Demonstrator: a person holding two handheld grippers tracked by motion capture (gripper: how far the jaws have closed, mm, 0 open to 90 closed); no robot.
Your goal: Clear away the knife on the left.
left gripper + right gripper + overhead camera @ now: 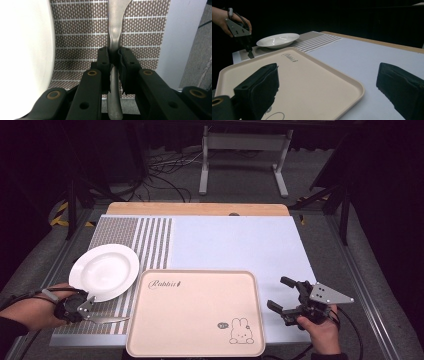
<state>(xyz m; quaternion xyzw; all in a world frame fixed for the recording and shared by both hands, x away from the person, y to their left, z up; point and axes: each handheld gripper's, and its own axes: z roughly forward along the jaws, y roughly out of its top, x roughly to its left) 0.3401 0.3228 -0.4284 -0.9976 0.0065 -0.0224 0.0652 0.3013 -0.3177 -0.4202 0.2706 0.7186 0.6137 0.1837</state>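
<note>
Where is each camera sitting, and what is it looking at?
High view: above the table, looking forward and down at the tray and plate; both forearms show.
Left gripper view: rides the left gripper, looking down its jaws shut on a metal utensil.
Right gripper view: rides the right gripper, looking across the tray; jaws open.
Shared: all three show the plate.

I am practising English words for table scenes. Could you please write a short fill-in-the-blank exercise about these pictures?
1. The left gripper is shut on the handle of a metal ____.
2. The white plate rests on the ____ placemat.
3. The right gripper has its jaws ____, with nothing between them.
4. A drawing of a ____ is printed on the beige tray.

Missing words: knife; striped; open; rabbit
</note>
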